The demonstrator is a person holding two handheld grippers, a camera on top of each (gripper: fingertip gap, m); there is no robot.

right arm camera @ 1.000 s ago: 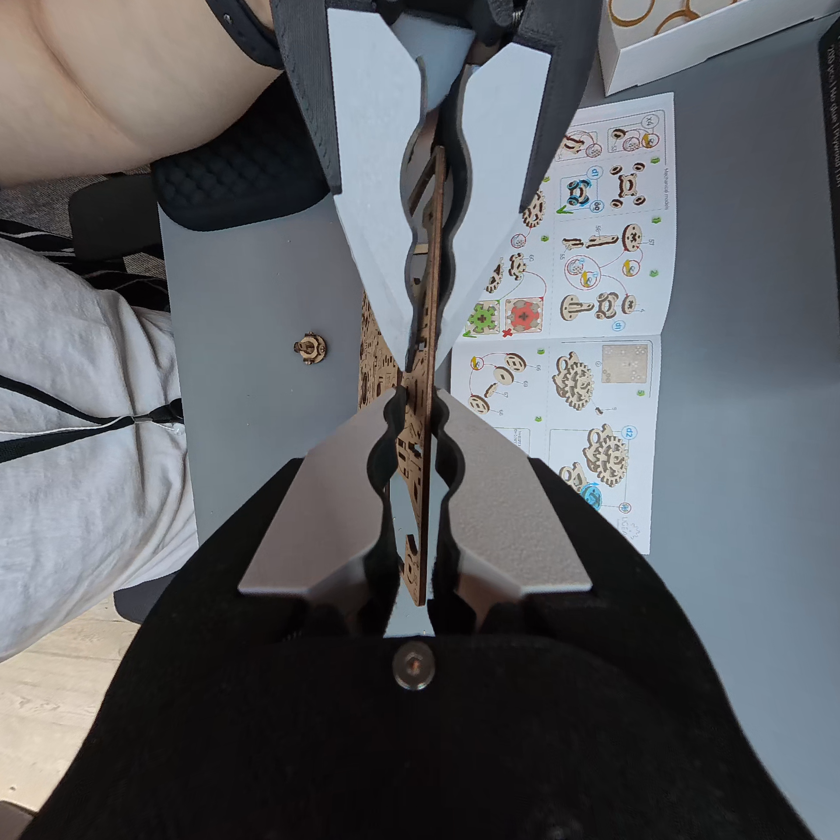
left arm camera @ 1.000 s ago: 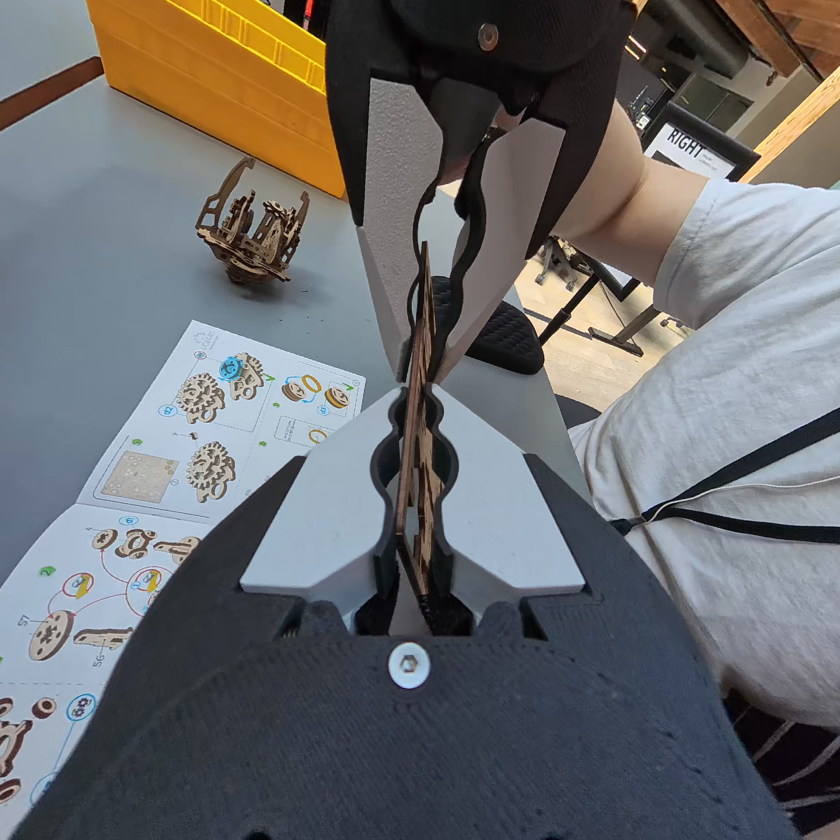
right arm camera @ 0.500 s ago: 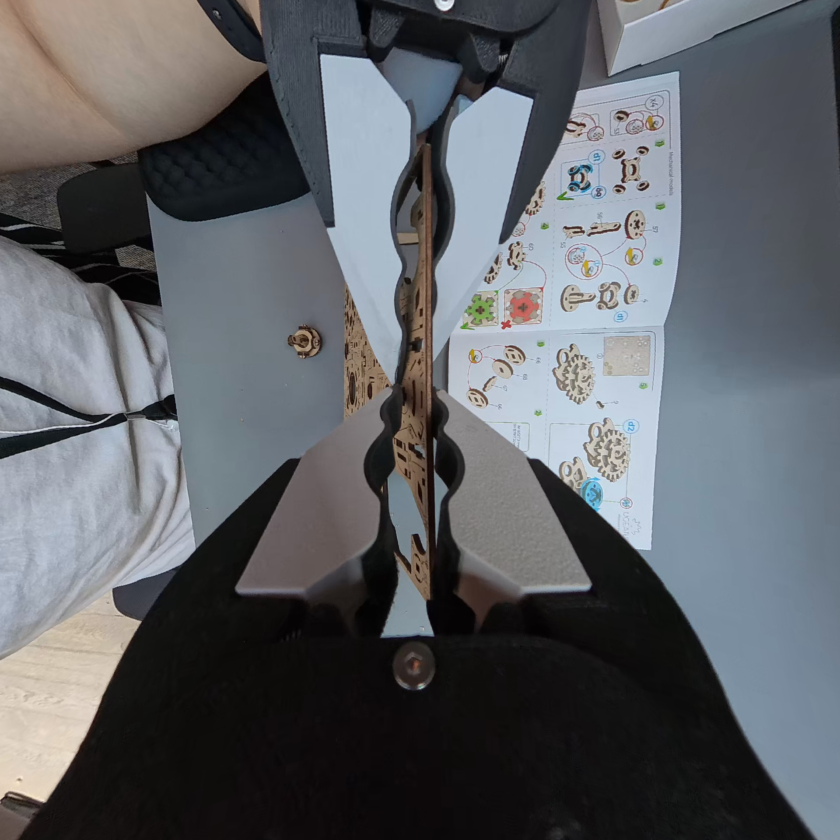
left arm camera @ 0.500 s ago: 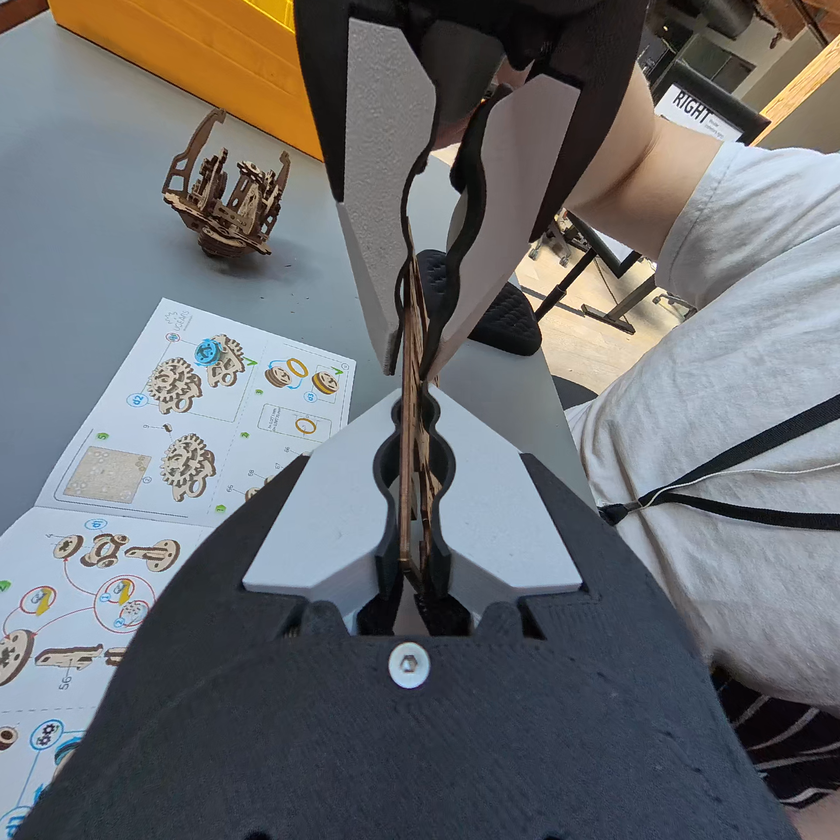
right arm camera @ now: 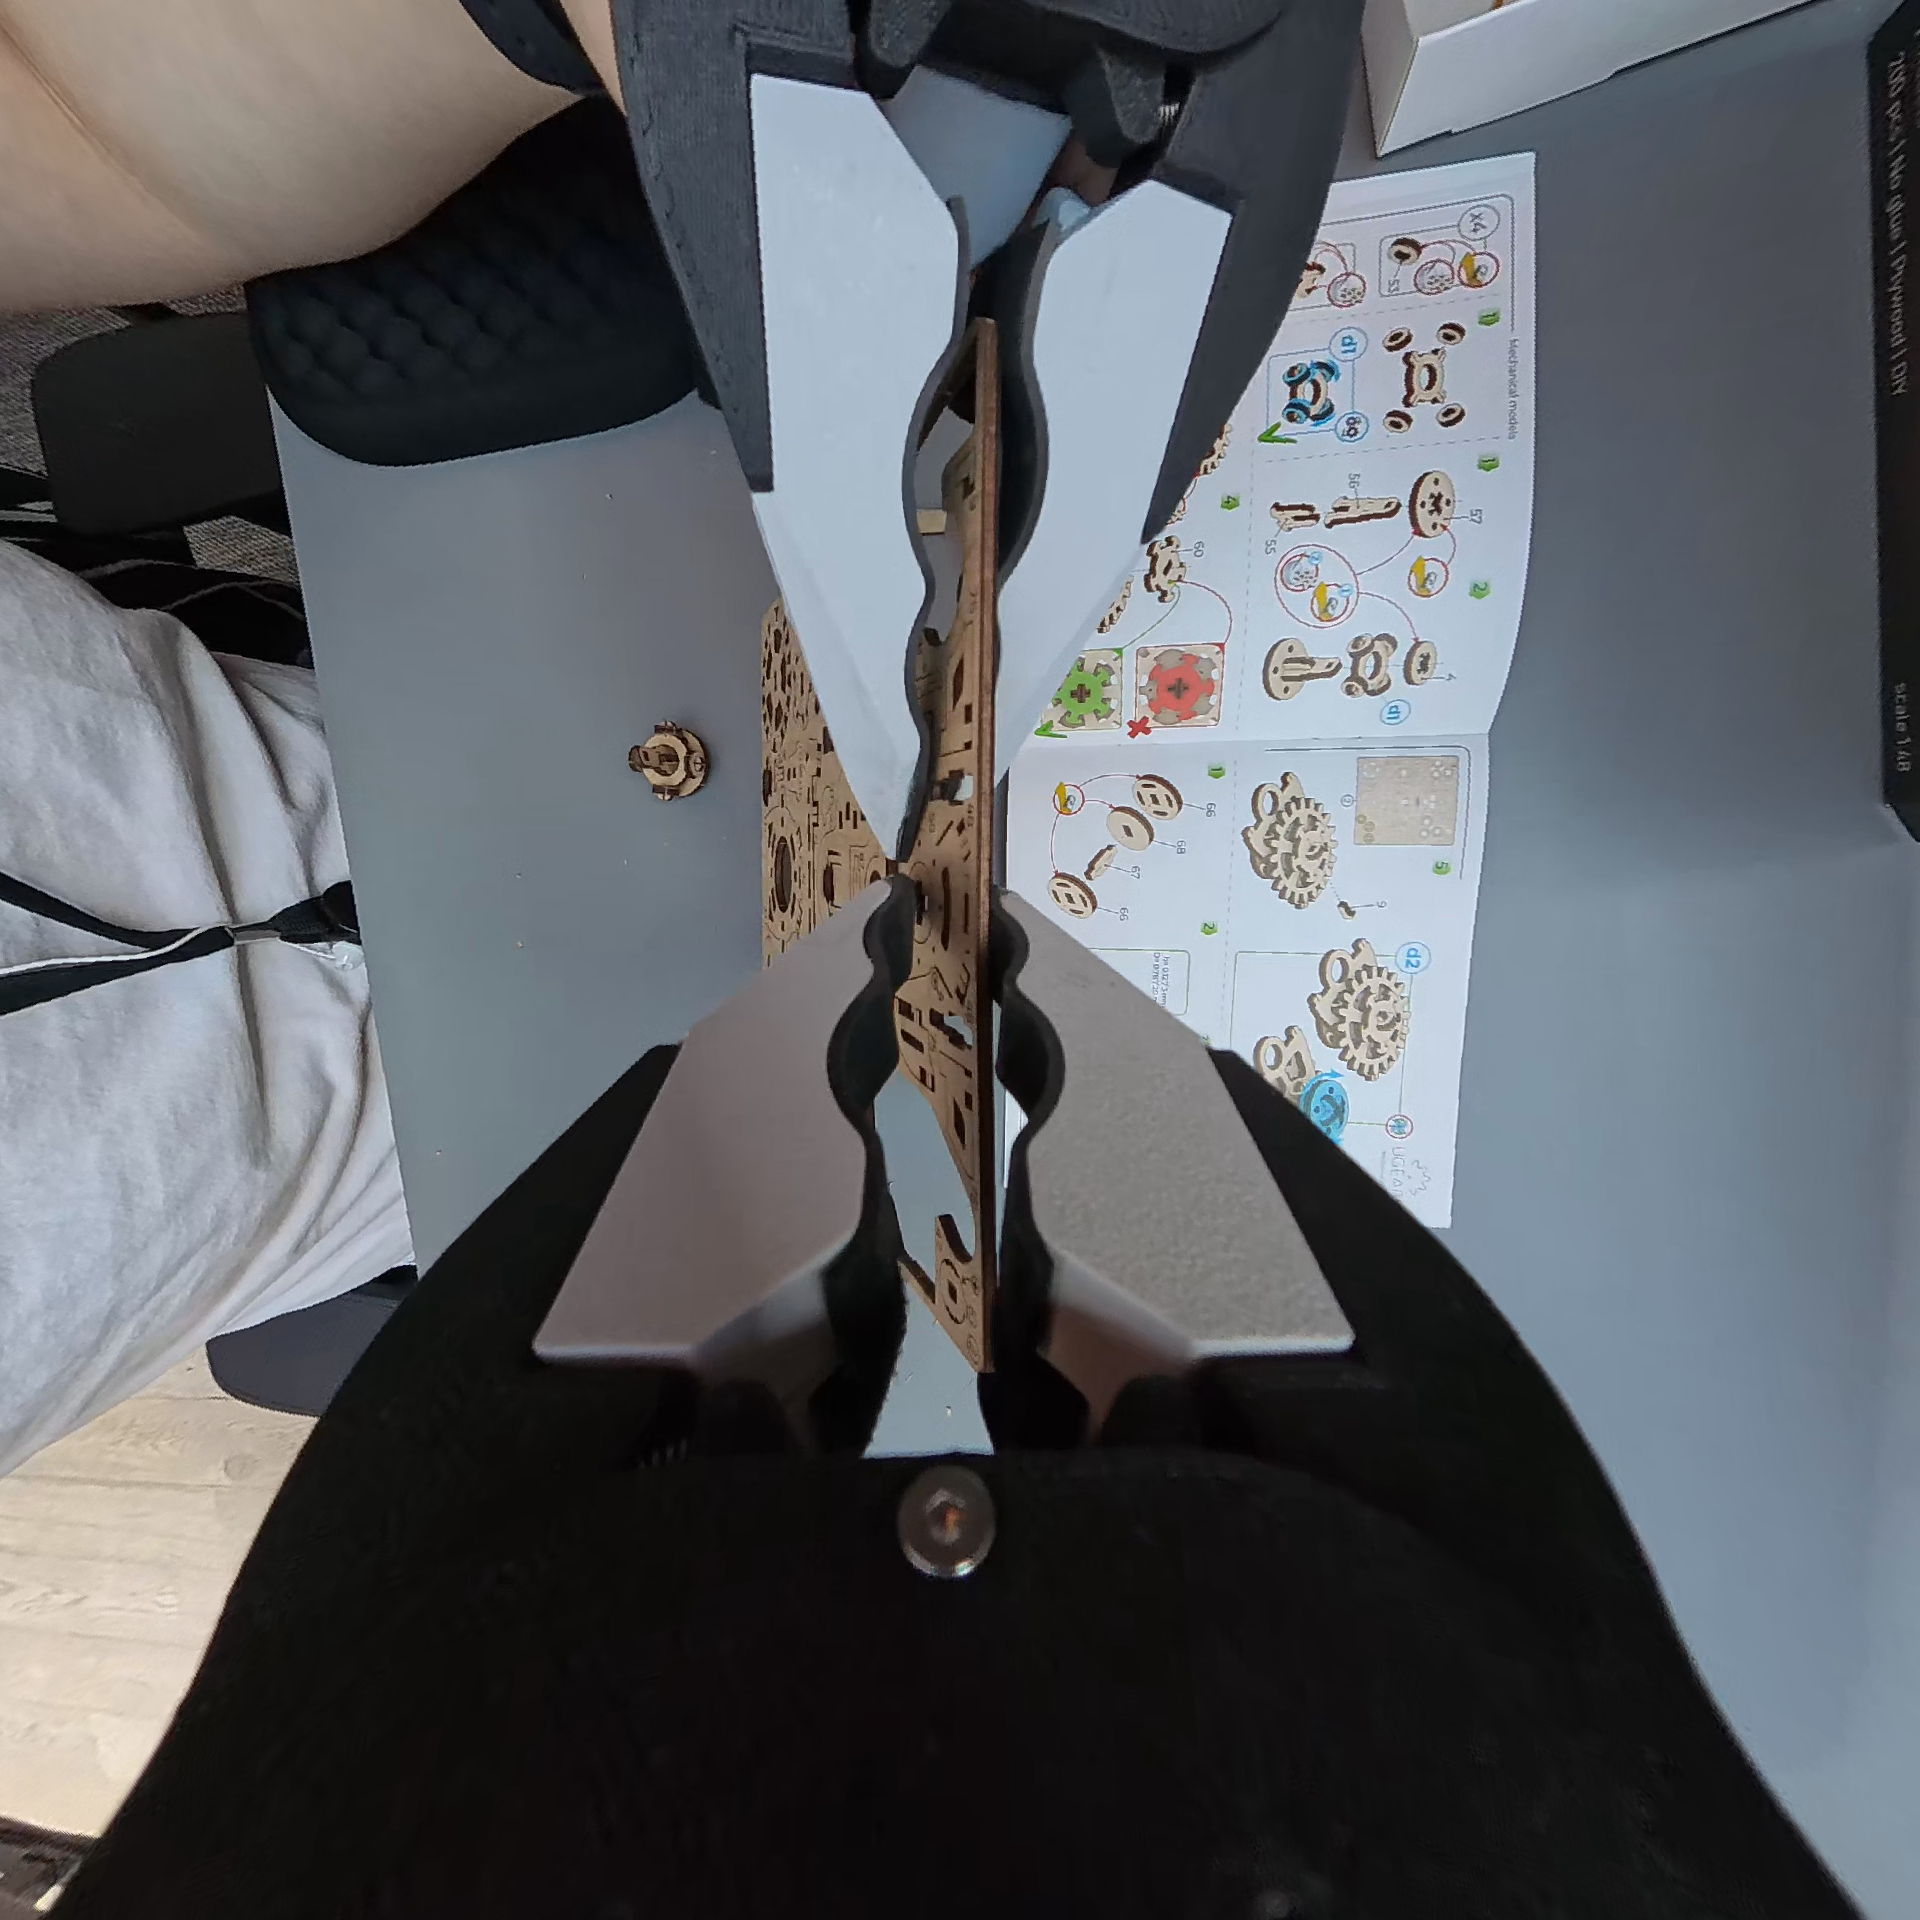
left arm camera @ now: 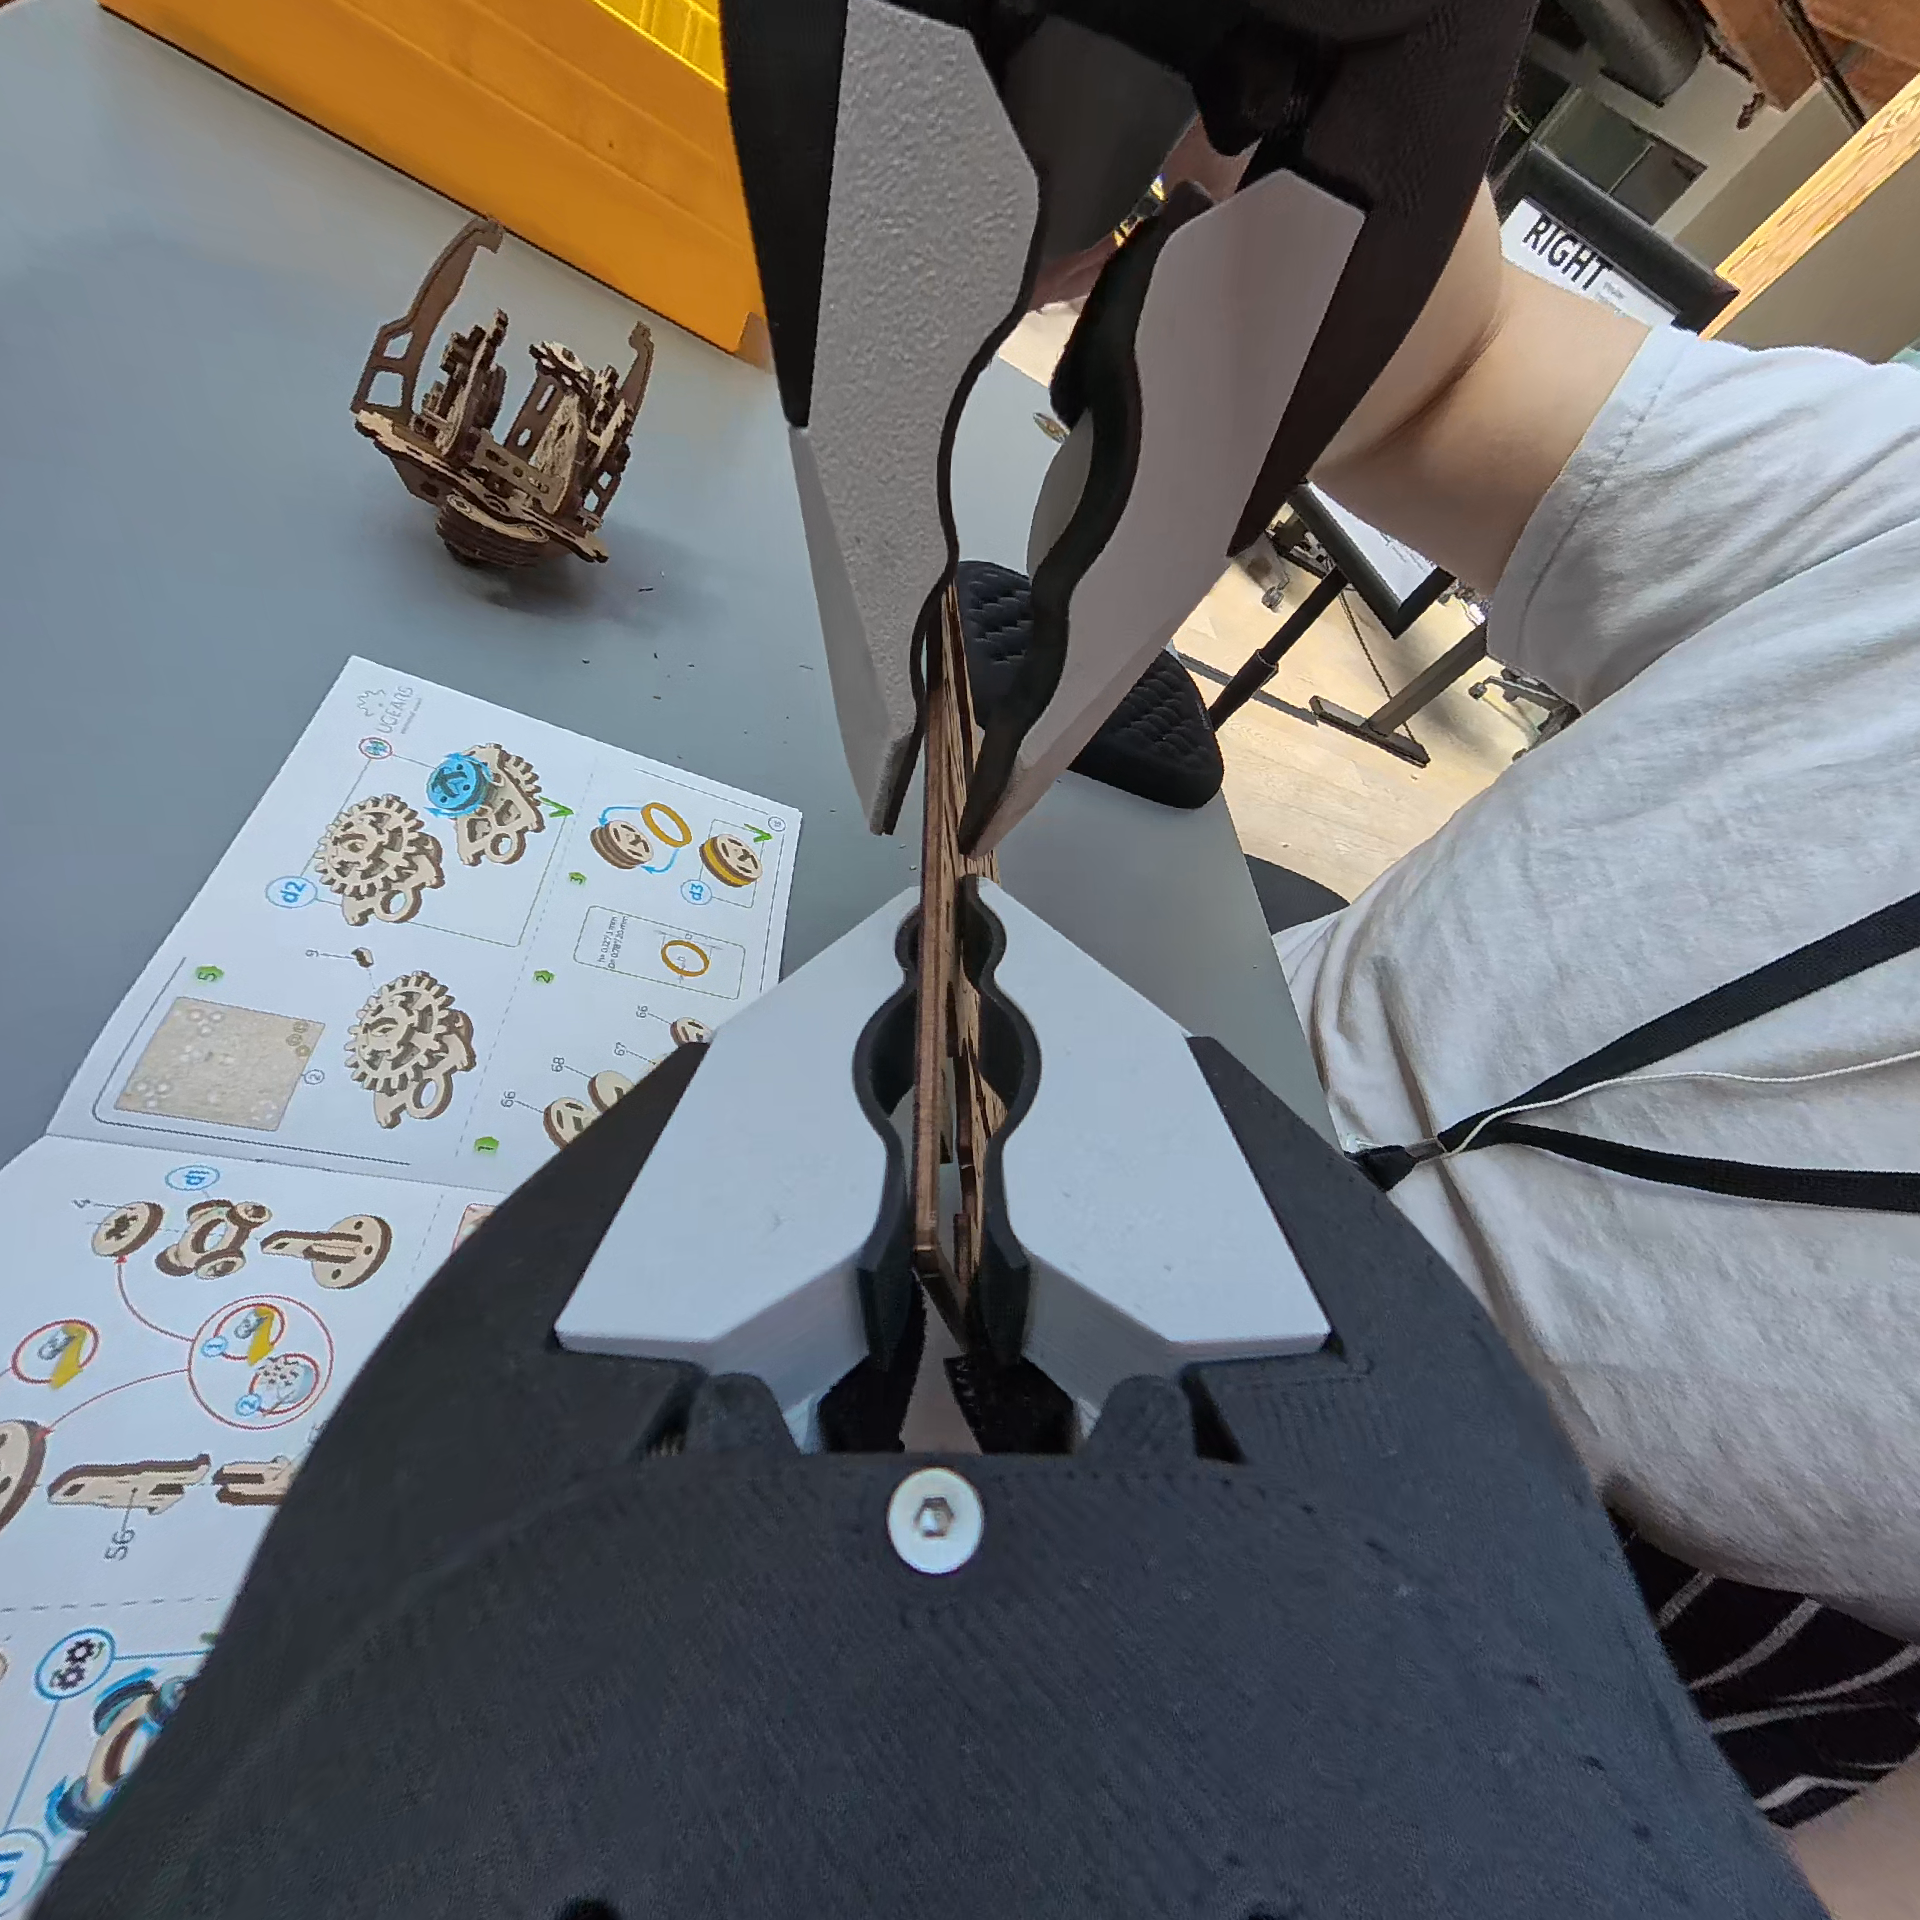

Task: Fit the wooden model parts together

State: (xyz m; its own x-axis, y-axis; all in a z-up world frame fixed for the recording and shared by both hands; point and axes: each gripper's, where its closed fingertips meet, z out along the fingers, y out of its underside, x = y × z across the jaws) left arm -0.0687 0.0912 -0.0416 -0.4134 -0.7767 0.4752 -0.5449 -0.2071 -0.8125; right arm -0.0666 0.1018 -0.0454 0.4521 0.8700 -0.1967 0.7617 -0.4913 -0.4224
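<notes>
A thin laser-cut wooden sheet [left arm camera: 958,1039] with several cut-outs stands on edge above the grey table. My left gripper [left arm camera: 945,894] is shut on its near end. My right gripper [left arm camera: 930,831] comes in from above, facing it, shut on the far end. In the right wrist view the same sheet [right arm camera: 985,582] runs straight up the middle, with my right gripper [right arm camera: 945,894] below and my left gripper [right arm camera: 951,800] above. A part-built wooden model [left arm camera: 488,416] stands on the table at the far left.
An open instruction booklet [left arm camera: 416,935] lies under the grippers. Another wooden sheet [right arm camera: 800,831] and a small round wooden piece [right arm camera: 667,762] lie on the table. There is a yellow bin [left arm camera: 520,125], a white box [right arm camera: 1507,73] and a dark box [right arm camera: 1896,416]. A person's torso is at the table edge. Less than 4 cm separates the two grippers' tips. Both grippers' tips are roughly 20 centimeters from the part-built wooden model [left arm camera: 488,416].
Both grippers have stayed shut on the sheet and shifted slightly together. In the right wrist view the sheet's edge has gone from tilted to nearly vertical.
</notes>
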